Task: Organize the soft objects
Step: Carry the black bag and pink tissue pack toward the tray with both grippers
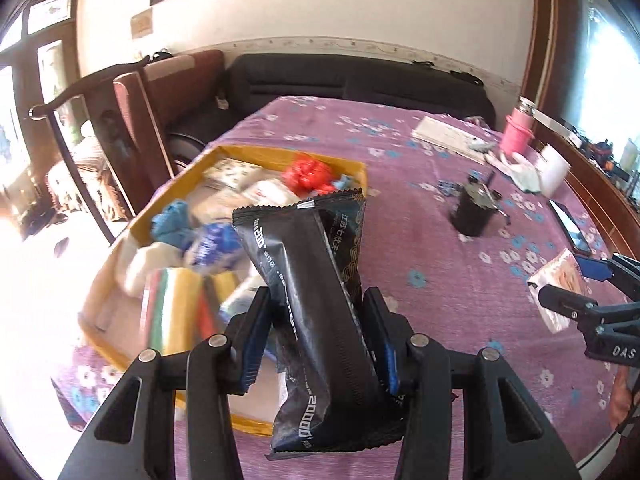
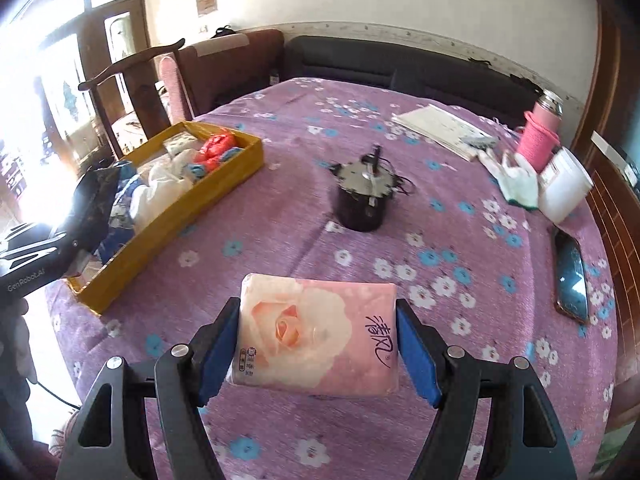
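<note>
My left gripper [image 1: 316,300] is shut on a black packet [image 1: 316,280] and holds it above the near end of the yellow tray [image 1: 360,168]. The tray holds several soft items: a red bag [image 1: 306,174], blue bags, white packs and coloured sponges [image 1: 176,308]. My right gripper [image 2: 318,312] is shut on a pink tissue pack [image 2: 316,332] with a rose print, just above the purple tablecloth. The tissue pack also shows in the left wrist view [image 1: 558,288]. The tray also shows in the right wrist view [image 2: 176,216], at the left, with the left gripper [image 2: 80,220] over its near end.
A black pot with a cord [image 2: 362,196] stands mid-table. A phone [image 2: 572,276], a white container [image 2: 562,188], a cloth [image 2: 516,180], a pink bottle [image 2: 538,136] and papers [image 2: 440,128] lie at the right. A chair [image 2: 132,84] stands behind the tray.
</note>
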A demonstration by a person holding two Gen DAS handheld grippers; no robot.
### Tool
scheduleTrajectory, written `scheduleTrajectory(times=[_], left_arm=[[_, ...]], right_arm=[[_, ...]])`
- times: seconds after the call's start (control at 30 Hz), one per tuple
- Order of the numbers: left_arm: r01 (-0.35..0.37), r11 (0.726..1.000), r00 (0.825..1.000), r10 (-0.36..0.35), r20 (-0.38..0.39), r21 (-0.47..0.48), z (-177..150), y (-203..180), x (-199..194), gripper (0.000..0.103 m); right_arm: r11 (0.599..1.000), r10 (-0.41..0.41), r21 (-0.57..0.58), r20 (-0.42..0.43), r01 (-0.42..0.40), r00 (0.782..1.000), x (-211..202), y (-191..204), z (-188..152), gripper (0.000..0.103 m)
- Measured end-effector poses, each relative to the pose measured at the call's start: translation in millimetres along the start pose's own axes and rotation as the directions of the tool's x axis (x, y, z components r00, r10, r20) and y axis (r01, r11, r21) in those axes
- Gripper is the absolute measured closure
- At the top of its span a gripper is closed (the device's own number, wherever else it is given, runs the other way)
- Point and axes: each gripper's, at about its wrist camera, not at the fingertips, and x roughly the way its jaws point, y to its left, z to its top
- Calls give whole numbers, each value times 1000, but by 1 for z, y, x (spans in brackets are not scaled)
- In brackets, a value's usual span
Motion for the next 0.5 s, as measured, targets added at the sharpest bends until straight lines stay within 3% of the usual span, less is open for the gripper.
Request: scheduleTrajectory(times=[0.5], left_arm=[[-130, 984, 991, 126, -40, -126, 0, 103, 24, 57]], right_arm=[[956, 184, -237, 15, -175, 983, 31, 143, 55, 24]])
